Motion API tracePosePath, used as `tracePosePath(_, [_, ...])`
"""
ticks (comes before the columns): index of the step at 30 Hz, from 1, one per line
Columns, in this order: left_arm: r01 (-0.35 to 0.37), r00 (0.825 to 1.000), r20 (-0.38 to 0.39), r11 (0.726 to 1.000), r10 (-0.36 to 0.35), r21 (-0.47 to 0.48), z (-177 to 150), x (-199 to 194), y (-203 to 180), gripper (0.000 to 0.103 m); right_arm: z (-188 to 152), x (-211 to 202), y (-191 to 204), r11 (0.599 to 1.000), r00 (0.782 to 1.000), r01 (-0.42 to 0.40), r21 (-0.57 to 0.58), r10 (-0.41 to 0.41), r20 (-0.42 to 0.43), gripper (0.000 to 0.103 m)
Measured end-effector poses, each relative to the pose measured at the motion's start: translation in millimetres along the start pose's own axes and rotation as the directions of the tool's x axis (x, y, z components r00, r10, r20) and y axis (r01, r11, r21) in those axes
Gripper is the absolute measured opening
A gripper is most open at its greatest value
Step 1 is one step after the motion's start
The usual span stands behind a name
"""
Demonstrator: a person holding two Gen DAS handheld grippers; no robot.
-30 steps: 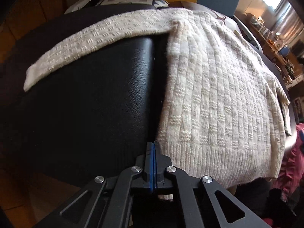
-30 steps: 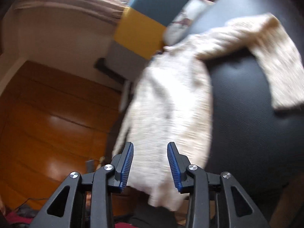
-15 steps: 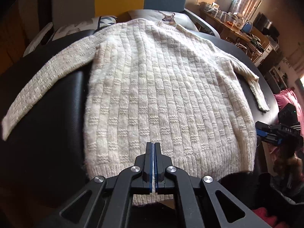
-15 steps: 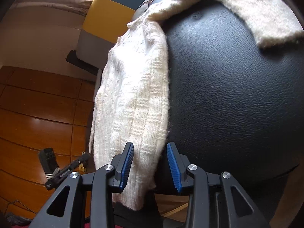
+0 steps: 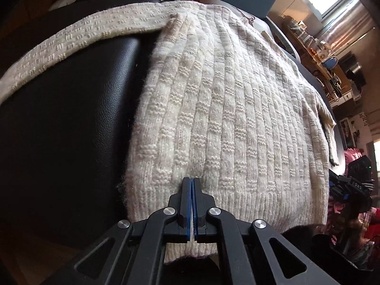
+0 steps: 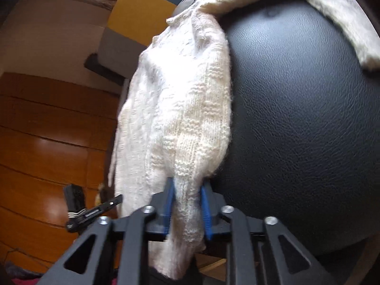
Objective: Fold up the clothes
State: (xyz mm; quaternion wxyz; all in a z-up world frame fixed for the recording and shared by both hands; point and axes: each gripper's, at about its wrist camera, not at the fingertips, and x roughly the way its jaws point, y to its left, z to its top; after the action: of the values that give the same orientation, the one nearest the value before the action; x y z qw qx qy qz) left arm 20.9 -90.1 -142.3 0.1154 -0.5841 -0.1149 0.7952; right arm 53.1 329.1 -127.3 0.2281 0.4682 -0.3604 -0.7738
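Pinching the ribbed hem of the cream knit sweater, the left gripper has its blue pads pressed together with a sliver of knit caught between them. The right gripper grips the hem at the other corner, a thick fold of wool bunched between its blue fingers (this view is a little blurred). The sweater lies spread over a black leather cushion, its body flat across the top and its lower edge hanging over the near side. One sleeve stretches out to the left across the leather; the other sleeve drapes over the cushion's far curve. Behind stands a yellow and blue block, above a wooden floor.
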Motion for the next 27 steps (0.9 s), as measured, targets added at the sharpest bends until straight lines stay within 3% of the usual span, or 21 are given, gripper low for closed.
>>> tracePosePath(4, [-0.005, 1.0, -0.027, 0.999, 0.006, 0.032, -9, -4, -3, 0.002, 12, -20, 47, 0.98, 0.995, 0.09, -0.176, -0.083, 0.046, 0.011])
tracePosePath(6, [0.037, 0.998, -0.045, 0.999, -0.036, 0.011, -13, -4, 0, 0.002, 22, -44, 73, 0.937, 0.979, 0.197, -0.288, -0.174, 0.104, 0.008])
tracePosePath(7, [0.056, 0.997, -0.053, 0.998, -0.056, 0.004, -14, -4, 2, 0.002, 23, -41, 66, 0.944, 0.979, 0.196, -0.265, -0.175, 0.101, 0.003])
tracePosePath(10, [0.085, 0.995, -0.055, 0.996, -0.085, -0.006, -11, -7, 7, 0.002, 28, -34, 46, 0.962, 0.98, 0.193, -0.193, -0.178, 0.093, 0.004])
tracePosePath(13, [0.147, 0.988, -0.025, 0.985, -0.149, -0.086, -6, -18, 26, 0.002, 33, -27, 25, 0.975, 0.98, 0.189, -0.119, -0.18, 0.084, 0.01])
tracePosePath(15, [0.132, 0.991, 0.027, 0.982, -0.13, -0.138, -1, -26, 43, 0.002, 36, -22, 12, 0.98, 0.98, 0.186, -0.07, -0.181, 0.078, 0.027])
tracePosePath(20, [0.051, 0.994, 0.103, 0.972, -0.028, -0.229, 15, -35, 76, 0.012, 43, -11, -22, 0.982, 0.981, 0.179, 0.053, -0.182, 0.063, 0.031])
tracePosePath(25, [0.03, 0.996, 0.084, 0.987, -0.017, -0.156, 17, -20, 55, 0.019, 51, 1, -56, 0.97, 0.982, 0.17, 0.176, -0.181, 0.048, 0.033])
tracePosePath(27, [0.017, 0.997, 0.071, 0.994, -0.009, -0.112, 18, -13, 43, 0.022, 58, 10, -61, 0.976, 0.99, 0.126, 0.179, -0.134, 0.038, 0.036])
